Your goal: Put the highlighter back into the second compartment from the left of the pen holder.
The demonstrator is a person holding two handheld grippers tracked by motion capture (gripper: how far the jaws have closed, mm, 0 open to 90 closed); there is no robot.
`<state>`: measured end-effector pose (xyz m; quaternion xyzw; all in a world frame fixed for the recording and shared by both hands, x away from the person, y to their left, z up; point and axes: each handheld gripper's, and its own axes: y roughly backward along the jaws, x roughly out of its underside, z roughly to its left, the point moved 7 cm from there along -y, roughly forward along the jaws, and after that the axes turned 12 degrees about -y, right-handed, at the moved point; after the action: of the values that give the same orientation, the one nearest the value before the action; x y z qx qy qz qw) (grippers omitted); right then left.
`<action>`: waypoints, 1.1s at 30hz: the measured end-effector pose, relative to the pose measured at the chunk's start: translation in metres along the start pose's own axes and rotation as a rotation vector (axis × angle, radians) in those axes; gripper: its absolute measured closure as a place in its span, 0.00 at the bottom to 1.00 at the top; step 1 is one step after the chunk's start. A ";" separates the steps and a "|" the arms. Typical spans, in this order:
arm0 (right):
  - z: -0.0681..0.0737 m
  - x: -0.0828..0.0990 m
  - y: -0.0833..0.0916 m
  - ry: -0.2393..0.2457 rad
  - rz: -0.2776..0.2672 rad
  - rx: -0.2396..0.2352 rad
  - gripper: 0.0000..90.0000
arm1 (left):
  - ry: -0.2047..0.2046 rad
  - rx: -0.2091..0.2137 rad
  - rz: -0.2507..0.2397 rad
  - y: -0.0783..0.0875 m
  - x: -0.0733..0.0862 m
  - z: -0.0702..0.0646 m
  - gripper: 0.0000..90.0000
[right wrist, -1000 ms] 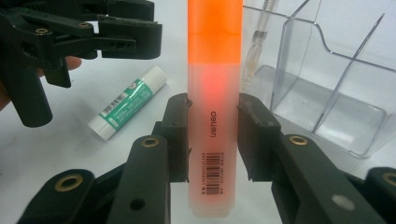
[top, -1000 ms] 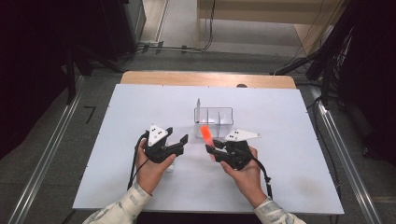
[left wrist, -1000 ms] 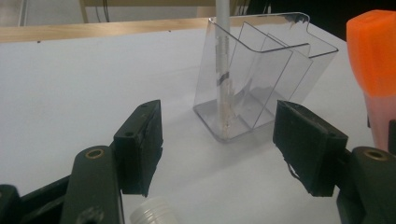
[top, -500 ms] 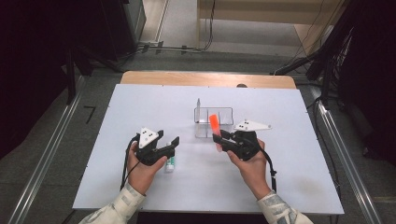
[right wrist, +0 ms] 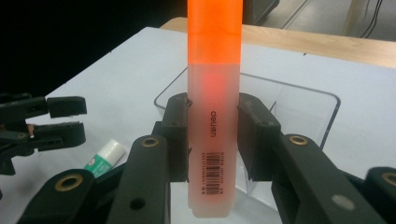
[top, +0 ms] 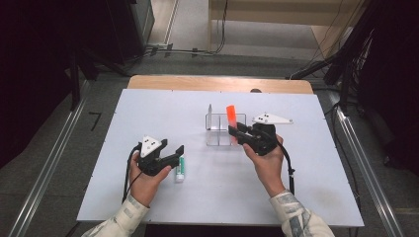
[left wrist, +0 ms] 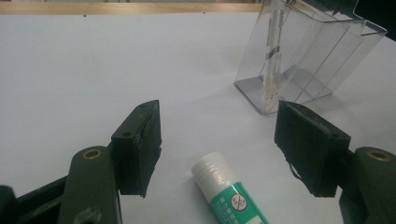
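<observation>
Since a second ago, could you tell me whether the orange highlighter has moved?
Yes. Held in the right gripper, the orange highlighter has gone from the left of the clear organizer to upright just above it.

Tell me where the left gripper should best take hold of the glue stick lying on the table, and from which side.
Probably across the middle of the barrel, coming down from above. The glue stick lies flat on the table, white cap toward the clear organizer, already between the open jaws of the left gripper. Its round body would roll if pushed from the side, so the pads should close on its two long sides.
</observation>
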<state>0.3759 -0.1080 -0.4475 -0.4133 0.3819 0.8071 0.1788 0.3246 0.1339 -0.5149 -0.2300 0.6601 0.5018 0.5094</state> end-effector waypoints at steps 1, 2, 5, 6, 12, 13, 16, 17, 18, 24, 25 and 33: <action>0.000 -0.002 -0.001 -0.002 -0.001 0.002 0.72 | 0.004 0.001 0.001 0.000 0.000 0.000 0.35; -0.001 -0.003 -0.002 -0.004 -0.003 0.003 0.72 | 0.006 0.003 0.000 0.000 0.000 0.000 0.35; -0.002 -0.008 -0.005 -0.010 -0.015 0.003 0.72 | 0.004 0.003 0.001 0.000 0.000 0.000 0.35; -0.003 -0.010 -0.006 -0.011 -0.018 0.002 0.72 | 0.006 0.003 0.000 0.000 0.000 0.000 0.35; -0.004 -0.016 -0.013 -0.017 -0.027 0.013 0.72 | 0.010 0.002 0.005 -0.001 0.001 0.002 0.35; -0.004 -0.017 -0.014 -0.019 -0.028 0.011 0.72 | 0.010 0.003 0.005 -0.001 0.001 0.002 0.35; -0.005 -0.020 -0.018 -0.019 -0.036 0.017 0.72 | 0.010 0.005 0.005 -0.001 0.001 0.002 0.35; -0.006 -0.021 -0.020 -0.022 -0.035 0.021 0.72 | 0.010 0.005 0.005 -0.001 0.001 0.002 0.35; -0.006 -0.022 -0.021 -0.023 -0.041 0.024 0.72 | 0.011 0.006 0.005 -0.001 0.001 0.002 0.35; -0.008 -0.028 -0.026 -0.025 -0.055 0.031 0.72 | 0.013 0.008 0.005 -0.001 0.001 0.002 0.35; -0.008 -0.029 -0.027 -0.026 -0.056 0.031 0.72 | 0.015 0.008 0.004 -0.001 0.001 0.002 0.35; -0.011 -0.031 -0.037 -0.033 -0.058 0.039 0.72 | 0.018 0.008 -0.001 -0.001 0.000 0.002 0.35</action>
<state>0.4224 -0.0918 -0.4441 -0.4074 0.3823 0.8006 0.2165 0.3264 0.1358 -0.5157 -0.2328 0.6665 0.4967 0.5048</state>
